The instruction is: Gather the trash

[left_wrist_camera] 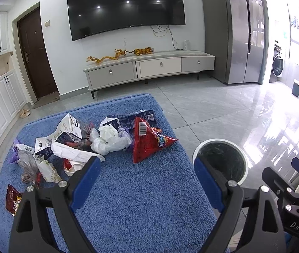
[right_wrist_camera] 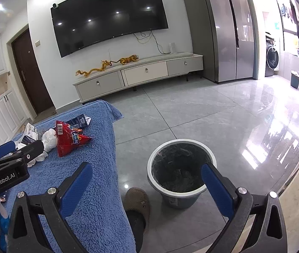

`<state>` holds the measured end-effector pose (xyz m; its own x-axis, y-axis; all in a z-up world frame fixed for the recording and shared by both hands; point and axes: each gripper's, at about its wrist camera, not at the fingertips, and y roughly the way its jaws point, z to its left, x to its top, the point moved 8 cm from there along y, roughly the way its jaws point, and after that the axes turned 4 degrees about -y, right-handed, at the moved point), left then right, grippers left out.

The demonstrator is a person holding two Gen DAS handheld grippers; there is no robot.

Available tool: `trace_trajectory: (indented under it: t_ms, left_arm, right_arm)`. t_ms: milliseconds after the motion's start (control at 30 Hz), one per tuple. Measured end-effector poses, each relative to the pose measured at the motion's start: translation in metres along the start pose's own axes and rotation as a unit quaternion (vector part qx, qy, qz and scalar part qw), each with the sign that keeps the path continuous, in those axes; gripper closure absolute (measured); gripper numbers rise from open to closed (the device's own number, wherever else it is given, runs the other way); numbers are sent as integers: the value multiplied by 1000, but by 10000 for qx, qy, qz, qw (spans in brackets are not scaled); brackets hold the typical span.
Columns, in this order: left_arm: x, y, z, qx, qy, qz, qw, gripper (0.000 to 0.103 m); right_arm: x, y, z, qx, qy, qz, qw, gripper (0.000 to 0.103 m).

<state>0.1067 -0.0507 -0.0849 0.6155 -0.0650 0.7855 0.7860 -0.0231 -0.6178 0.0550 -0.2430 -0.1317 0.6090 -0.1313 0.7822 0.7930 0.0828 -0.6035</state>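
**Left wrist view: both grippers empty, and the litter is light and loose**

In the left wrist view the left gripper [left_wrist_camera: 147,181] stands with its jaws wide apart and nothing between them, above the bare near part of the blue blanket [left_wrist_camera: 141,206]. The right gripper [right_wrist_camera: 147,181] is also spread and empty; it hangs over the blanket's right edge, with the trash bin [right_wrist_camera: 160,189] on the floor just beside that edge.

The trash is on the far half of the blanket. A red snack bag [left_wrist_camera: 147,143] lies nearest to the right edge, a white plastic bag [left_wrist_camera: 109,141] touches its left side, and a pile of torn cartons and wrappers [left_wrist_camera: 65,141] spreads toward the left edge. A small red packet [left_wrist_camera: 13,199] lies alone near the left edge.

The risks, as I judge them:
- The pieces overlap, so a pinch on one may drag its neighbours off the edge.
- The thin film may slip from the pads, or the fingers may catch the fluffy blanket and pull it.
- A light wrapper released too high may land on the floor beside the bin, near the slipper [right_wrist_camera: 137,200].
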Motion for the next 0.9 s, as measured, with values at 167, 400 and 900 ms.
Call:
trace_trajectory:
  t_ms: [167, 400, 900]
  left_arm:
    - [0, -6, 4, -24, -20, -41, 10000, 13]
    - [0, -16, 15, -101, -97, -79, 9999, 13]
    - [4, -42, 56, -225, -434, -319, 9983, 13]
  right_arm:
    - [4, -3, 4, -38, -47, -5, 10000, 0]
    - [8, -9, 14, -92, -169, -48, 9998, 0]
    - [18, -26, 34, -265, -299, -252, 9989, 0]
